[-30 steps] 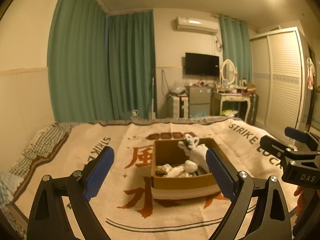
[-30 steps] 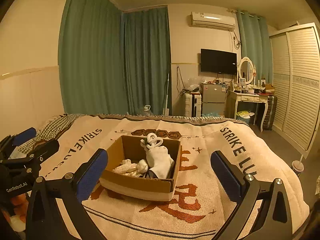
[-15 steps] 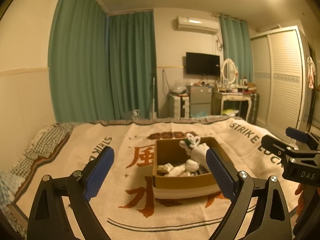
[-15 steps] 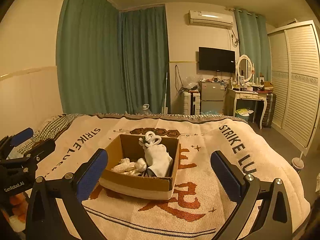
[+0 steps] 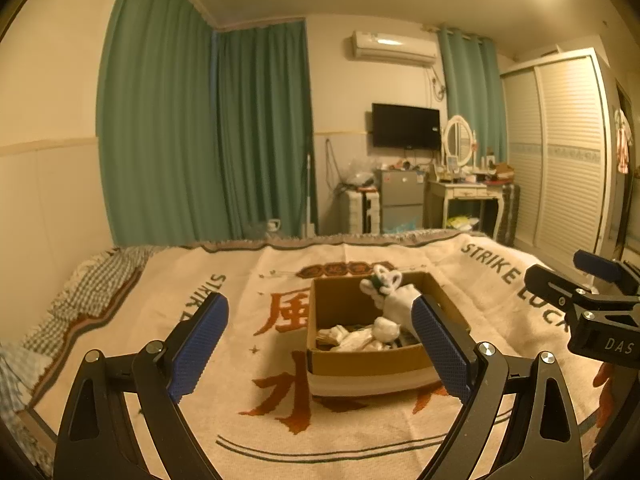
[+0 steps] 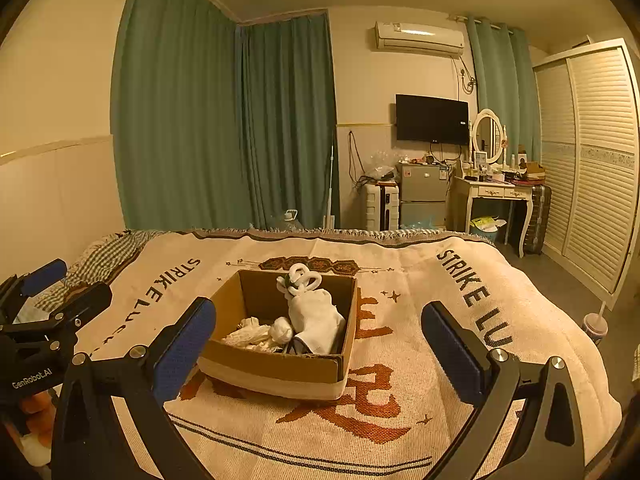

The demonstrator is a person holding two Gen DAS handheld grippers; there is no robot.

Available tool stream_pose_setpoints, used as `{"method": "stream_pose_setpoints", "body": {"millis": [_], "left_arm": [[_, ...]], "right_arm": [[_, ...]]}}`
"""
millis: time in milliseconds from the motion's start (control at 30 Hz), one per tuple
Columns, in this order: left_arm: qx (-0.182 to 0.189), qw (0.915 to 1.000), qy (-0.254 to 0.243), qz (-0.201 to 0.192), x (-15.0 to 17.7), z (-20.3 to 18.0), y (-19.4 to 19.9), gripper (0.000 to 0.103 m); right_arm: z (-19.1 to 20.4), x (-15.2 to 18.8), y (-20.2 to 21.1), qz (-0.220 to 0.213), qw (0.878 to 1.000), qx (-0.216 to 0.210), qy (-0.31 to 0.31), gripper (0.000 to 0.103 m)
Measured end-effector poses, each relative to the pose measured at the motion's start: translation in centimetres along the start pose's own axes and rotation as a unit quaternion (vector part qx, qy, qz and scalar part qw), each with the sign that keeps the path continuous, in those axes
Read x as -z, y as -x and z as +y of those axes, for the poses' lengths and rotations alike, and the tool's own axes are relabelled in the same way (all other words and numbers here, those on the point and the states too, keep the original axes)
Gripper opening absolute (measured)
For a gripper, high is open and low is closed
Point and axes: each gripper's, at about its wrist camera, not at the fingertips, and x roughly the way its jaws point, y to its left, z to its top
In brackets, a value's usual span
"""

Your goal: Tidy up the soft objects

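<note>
Blanket (image 6: 420, 280) carries the box (image 6: 276, 368), socks (image 6: 316, 316) inside, ahead of both grippers. Left gripper (image 5: 320, 350) and right gripper (image 6: 316, 350) gape empty; the box sits between the right gripper's fingers, nearer.

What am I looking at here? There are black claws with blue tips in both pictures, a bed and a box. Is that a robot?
No robot arm: a person holds one two-finger gripper in each hand, and a fisheye camera on each looks forward along its fingers. One picture is from the left gripper, the other from the right gripper. Both are wide open and hold nothing. Each also shows at the edge of the other's view. Ahead, on a bed covered by a cream blanket with woven lettering, sits an open cardboard box. Inside it lie soft white things: a large folded white cloth and smaller white rolled bundles, perhaps socks.
</note>
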Motion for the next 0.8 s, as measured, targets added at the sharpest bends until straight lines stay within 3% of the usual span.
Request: {"method": "stream_pose_setpoints", "body": {"millis": [800], "left_arm": [[-0.006,1.0,0.006,0.0,-0.06,0.71,0.06,0.094]], "right_arm": [[0.08,0.09,0.1,0.004,1.0,-0.001,-0.001,0.103]]}}
